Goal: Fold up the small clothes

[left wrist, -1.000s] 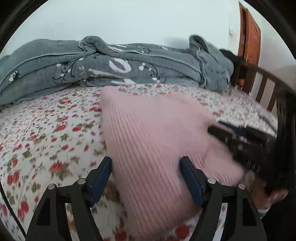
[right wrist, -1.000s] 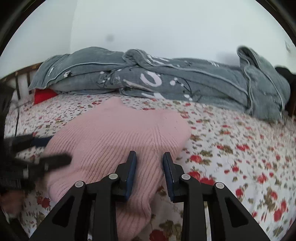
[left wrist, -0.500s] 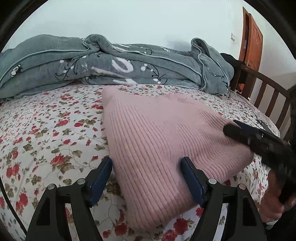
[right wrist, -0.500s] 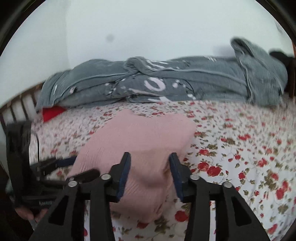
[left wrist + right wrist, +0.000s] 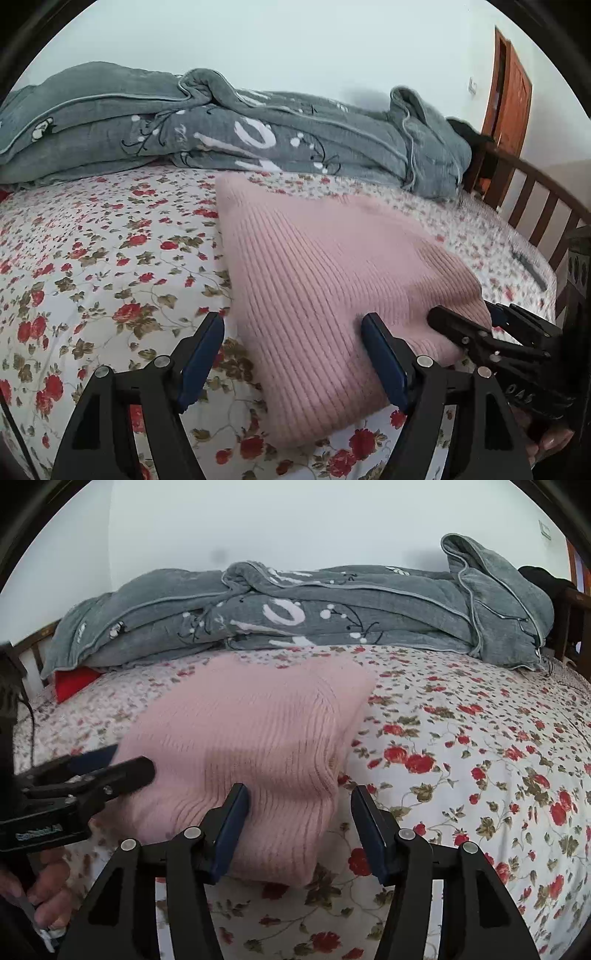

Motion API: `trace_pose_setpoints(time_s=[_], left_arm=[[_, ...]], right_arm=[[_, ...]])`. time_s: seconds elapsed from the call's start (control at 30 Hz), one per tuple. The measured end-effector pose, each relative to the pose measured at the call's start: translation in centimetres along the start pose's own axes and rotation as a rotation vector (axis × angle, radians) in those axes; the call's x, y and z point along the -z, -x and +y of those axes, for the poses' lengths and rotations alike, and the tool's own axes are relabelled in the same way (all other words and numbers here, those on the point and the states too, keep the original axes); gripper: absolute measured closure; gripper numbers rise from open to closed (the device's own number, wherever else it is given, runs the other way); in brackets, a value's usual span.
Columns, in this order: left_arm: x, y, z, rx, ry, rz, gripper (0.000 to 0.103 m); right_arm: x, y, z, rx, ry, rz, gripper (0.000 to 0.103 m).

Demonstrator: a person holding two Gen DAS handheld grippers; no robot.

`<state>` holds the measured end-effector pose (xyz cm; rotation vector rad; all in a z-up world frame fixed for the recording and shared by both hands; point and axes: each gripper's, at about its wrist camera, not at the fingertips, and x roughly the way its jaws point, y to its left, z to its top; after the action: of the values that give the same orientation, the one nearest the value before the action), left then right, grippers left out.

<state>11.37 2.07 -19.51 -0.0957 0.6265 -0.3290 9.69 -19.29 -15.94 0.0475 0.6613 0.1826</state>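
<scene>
A folded pink ribbed knit garment (image 5: 325, 273) lies on the flowered bed sheet (image 5: 92, 258); it also shows in the right wrist view (image 5: 251, 731). My left gripper (image 5: 295, 354) is open over the garment's near left corner, holding nothing. My right gripper (image 5: 299, 823) is open over the garment's near right corner, holding nothing. Each gripper shows in the other's view: the right one (image 5: 476, 325) at the garment's right edge, the left one (image 5: 110, 764) at its left edge.
A bunched grey quilt (image 5: 240, 136) lies along the far side of the bed by the wall. A wooden bed rail (image 5: 535, 206) runs on the right, with a brown door (image 5: 509, 92) behind. A red item (image 5: 74, 681) lies at the far left.
My right gripper has opened wide from nearly shut and has let go of the garment. The garment has settled flat. My left gripper has stayed open and shifted little.
</scene>
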Motion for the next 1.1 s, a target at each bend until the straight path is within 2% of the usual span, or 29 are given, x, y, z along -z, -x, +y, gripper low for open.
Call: trace_pose_setpoints(time_s=[0.03,0.1,0.13,0.17,0.2,0.27,0.5,0.6,0.7,0.73,0.93,1.1], left_arm=[[0.2,0.0,0.4,0.007,0.013,-0.017,0.026],[-0.4,-0.2,0.5,0.0,0.015,0.027,0.026],[-0.5,0.1,0.5,0.017,0.013,0.0,0.027],[-0.6,0.4,0.5,0.001,0.01,-0.033,0.027],[-0.7,0.4,0.5,-0.022,0.007,-0.032,0.027],[-0.8,0.4,0.5,-0.016,0.008,-0.029,0.026],[-0.9,0.8,0.6,-0.012,0.005,-0.071,0.029],[-0.4,0.6,0.9,0.059,0.002,-0.096,0.028],[0.6,-1.3,2.4,0.12,0.093,-0.004,0.026],[1.1,-1.2,2.6,0.147,0.109,-0.022,0.026],[3.4,-1.1,0.8,0.07,0.015,-0.026,0.026],[4.8,-1.4,0.4,0.056,0.0,-0.02,0.026]], right_arm=[[-0.4,0.4,0.0,-0.003,0.006,-0.011,0.049],[-1.2,0.9,-0.1,0.018,0.014,-0.037,0.053],[-1.7,1.1,-0.3,0.034,0.009,-0.051,0.055],[-2.0,1.2,-0.4,0.041,0.003,-0.058,0.064],[-2.3,1.0,-0.7,0.047,-0.004,-0.056,0.068],[-2.5,0.0,-0.9,0.049,-0.008,-0.018,0.077],[-1.9,-0.8,0.0,0.086,0.065,-0.001,0.077],[-2.2,-1.1,-0.4,0.076,0.064,0.016,0.077],[-1.8,-1.2,-0.4,0.084,0.082,0.012,0.078],[-1.6,-1.2,-0.3,0.091,0.093,0.007,0.078],[-0.8,-1.2,-0.4,0.092,0.082,-0.019,0.078],[-0.8,-1.2,-0.2,0.102,0.086,-0.026,0.078]])
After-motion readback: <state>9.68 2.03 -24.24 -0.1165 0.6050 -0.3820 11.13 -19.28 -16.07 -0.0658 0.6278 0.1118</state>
